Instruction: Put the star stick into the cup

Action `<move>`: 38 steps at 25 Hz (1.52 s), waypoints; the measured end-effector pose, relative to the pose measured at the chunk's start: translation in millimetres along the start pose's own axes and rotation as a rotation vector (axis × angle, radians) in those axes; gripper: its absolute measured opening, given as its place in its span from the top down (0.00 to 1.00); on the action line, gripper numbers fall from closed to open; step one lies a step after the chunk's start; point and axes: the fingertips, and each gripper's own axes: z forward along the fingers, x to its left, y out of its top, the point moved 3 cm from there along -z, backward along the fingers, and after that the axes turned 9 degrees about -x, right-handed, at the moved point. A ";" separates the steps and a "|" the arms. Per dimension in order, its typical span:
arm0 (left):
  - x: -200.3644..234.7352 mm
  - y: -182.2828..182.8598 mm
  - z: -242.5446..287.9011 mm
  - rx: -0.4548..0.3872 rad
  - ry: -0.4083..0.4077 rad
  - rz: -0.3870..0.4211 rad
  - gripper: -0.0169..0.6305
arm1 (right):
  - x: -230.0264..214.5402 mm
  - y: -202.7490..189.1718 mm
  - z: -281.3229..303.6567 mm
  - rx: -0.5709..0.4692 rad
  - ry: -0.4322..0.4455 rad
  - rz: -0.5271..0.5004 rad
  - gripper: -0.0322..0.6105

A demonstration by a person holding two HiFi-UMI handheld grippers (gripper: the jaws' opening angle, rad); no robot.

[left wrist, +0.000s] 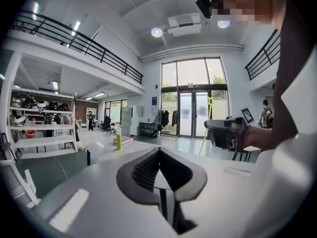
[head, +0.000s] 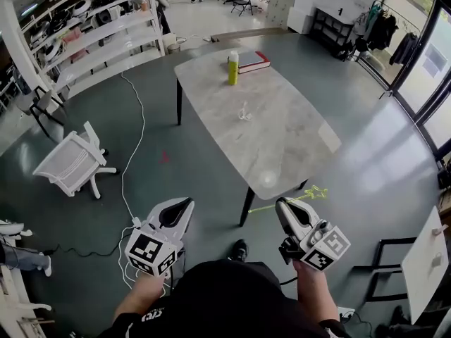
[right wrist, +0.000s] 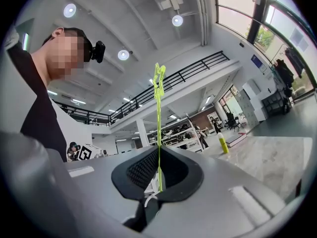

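The star stick [head: 296, 198] is a thin yellow-green rod with a star at its far end. My right gripper [head: 285, 205] is shut on it, low and just off the near end of the marble table [head: 282, 146]. In the right gripper view the star stick [right wrist: 159, 128] rises straight up from the shut jaws of the right gripper [right wrist: 159, 185]. A small clear cup [head: 244, 111] stands mid-table, well beyond both grippers. My left gripper [head: 184, 204] hangs at the left over the floor, shut with nothing in it; the left gripper [left wrist: 159, 182] shows its jaws meeting.
A yellow-green bottle [head: 232, 67] and stacked books [head: 252, 62] sit at the table's far end. A white chair [head: 74, 162] and white shelving [head: 99, 34] stand at the left, with a white cable [head: 134, 146] on the floor. Another white table [head: 426, 266] is at the right.
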 end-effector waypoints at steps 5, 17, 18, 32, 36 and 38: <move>-1.4 7.7 58.3 0.001 0.009 0.005 0.97 | -53.9 16.6 9.1 0.002 0.014 0.019 0.92; 1.4 -12.8 141.3 0.016 0.037 -0.049 0.97 | -138.5 34.3 36.9 0.049 0.054 0.023 0.92; 4.2 -14.2 146.7 0.018 0.040 -0.054 0.97 | -143.8 33.8 38.8 0.052 0.051 0.026 0.92; 65.3 -12.4 238.0 0.002 -0.003 -0.046 0.97 | -217.2 34.7 104.5 0.051 0.013 0.035 0.92; 93.7 -2.9 265.7 -0.006 -0.027 -0.040 0.97 | -234.9 38.8 137.0 0.053 0.001 0.026 0.92; 107.4 -1.8 277.1 -0.001 -0.037 -0.043 0.97 | -244.5 38.1 151.9 0.053 -0.014 0.030 0.92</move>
